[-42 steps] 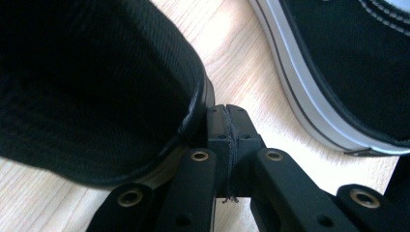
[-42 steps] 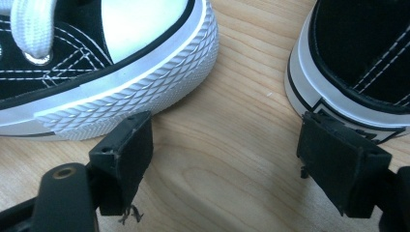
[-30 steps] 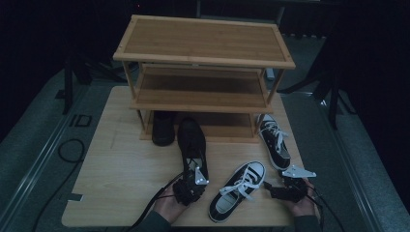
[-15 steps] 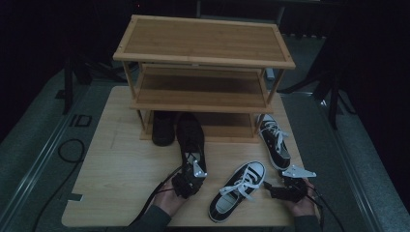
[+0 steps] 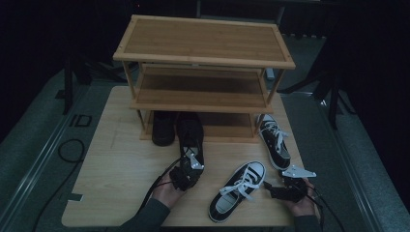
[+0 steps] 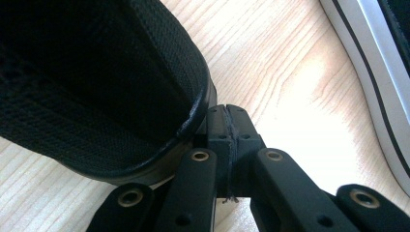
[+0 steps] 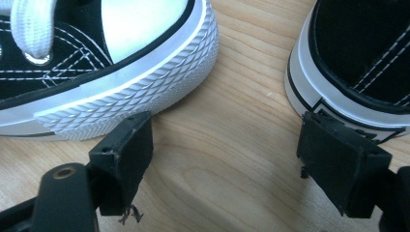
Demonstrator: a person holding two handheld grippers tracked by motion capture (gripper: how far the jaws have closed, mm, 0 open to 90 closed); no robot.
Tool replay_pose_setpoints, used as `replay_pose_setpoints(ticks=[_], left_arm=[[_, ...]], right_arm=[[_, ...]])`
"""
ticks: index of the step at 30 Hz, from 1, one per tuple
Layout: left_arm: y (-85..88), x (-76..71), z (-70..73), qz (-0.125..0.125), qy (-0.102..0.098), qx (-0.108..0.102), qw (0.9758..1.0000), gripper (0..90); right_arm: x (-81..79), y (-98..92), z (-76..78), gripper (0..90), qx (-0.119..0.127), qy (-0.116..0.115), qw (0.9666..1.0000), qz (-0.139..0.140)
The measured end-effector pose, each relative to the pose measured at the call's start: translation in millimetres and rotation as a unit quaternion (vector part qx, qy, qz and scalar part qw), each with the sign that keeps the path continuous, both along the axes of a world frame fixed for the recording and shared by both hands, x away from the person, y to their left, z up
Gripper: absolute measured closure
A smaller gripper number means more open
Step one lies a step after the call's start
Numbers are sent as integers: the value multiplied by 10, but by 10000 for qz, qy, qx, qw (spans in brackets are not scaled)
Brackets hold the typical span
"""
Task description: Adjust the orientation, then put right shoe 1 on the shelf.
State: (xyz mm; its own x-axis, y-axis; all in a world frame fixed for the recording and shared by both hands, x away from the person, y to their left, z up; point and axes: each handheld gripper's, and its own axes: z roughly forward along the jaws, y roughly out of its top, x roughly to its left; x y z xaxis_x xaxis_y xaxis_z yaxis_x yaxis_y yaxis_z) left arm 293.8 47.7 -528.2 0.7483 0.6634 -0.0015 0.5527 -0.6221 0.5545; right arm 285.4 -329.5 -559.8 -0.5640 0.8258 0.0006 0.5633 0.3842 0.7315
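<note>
High view: left gripper [image 5: 189,170] sits at the black shoe [image 5: 190,137]'s heel, 6 o'clock of the rack [image 5: 203,63]; "ID" [image 5: 80,120] on the floor, I think. Left gripper view: jaws together beside the heel. Right gripper view: right gripper [image 7: 237,164] spread between sneaker [image 7: 96,63] toe and second sneaker [image 7: 358,58].

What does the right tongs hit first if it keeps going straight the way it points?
Probably bare table first: the open right tongs aim into the gap between the near sneaker's toe cap and the far sneaker's heel. Depth is unclear.

Left gripper [image 5: 189,175] jaws pressed together, right gripper [image 5: 276,189] jaws spread wide
</note>
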Motion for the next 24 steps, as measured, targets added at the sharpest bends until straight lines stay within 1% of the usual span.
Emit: replay_pose_setpoints(ticks=[2,5,13,19,24], left_arm=[[-1,2,2,38,-18,24,10000,895],[2,17,10,21,-21,30,10000,895],[-3,104,40,88,-30,-2,10000,895],[38,175,41,239,-18,-49,9997,895],[50,234,55,253,-28,8,9997,895]], right_arm=[[0,0,0,204,-1,-1,10000,0],[0,0,0,203,2,1,10000,-1],[0,0,0,203,-1,0,10000,0],[0,0,0,203,2,0,10000,0],[0,1,0,203,2,1,10000,-2]])
